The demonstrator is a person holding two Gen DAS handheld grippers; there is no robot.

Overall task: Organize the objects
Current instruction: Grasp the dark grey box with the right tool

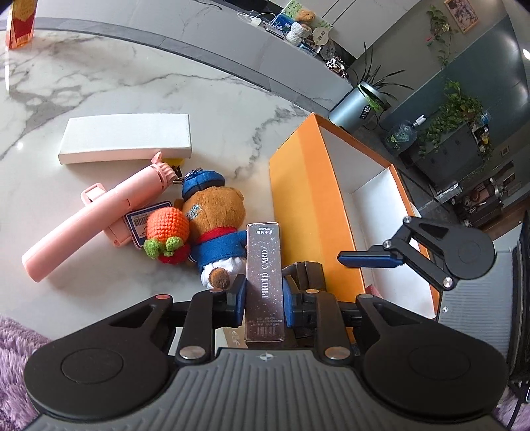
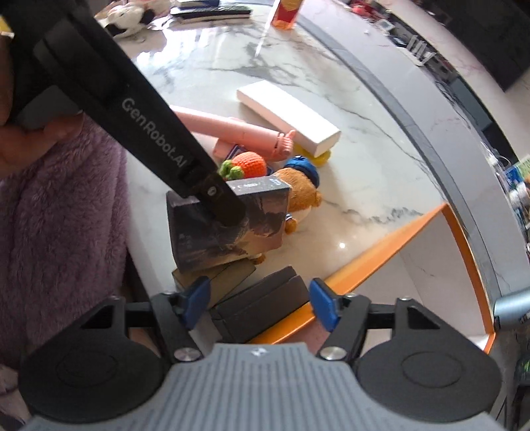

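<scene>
My left gripper (image 1: 264, 296) is shut on a dark photo card box (image 1: 265, 281) and holds it upright above the marble table, just left of the orange box (image 1: 298, 199). The same card box (image 2: 228, 225) shows in the right wrist view under the left gripper's arm. My right gripper (image 2: 260, 306) is open over dark grey boxes (image 2: 261, 305) at the orange box's rim (image 2: 364, 262). A bear plush (image 1: 215, 222), an orange crochet toy (image 1: 167, 228), a pink selfie stick (image 1: 92, 222) and a white box (image 1: 127, 137) lie on the table.
The orange box has a white inside (image 1: 374, 199). A red carton (image 1: 21, 25) stands at the table's far corner. A purple fluffy sleeve (image 2: 59, 215) is at the left. Plants and shelves stand beyond the table edge.
</scene>
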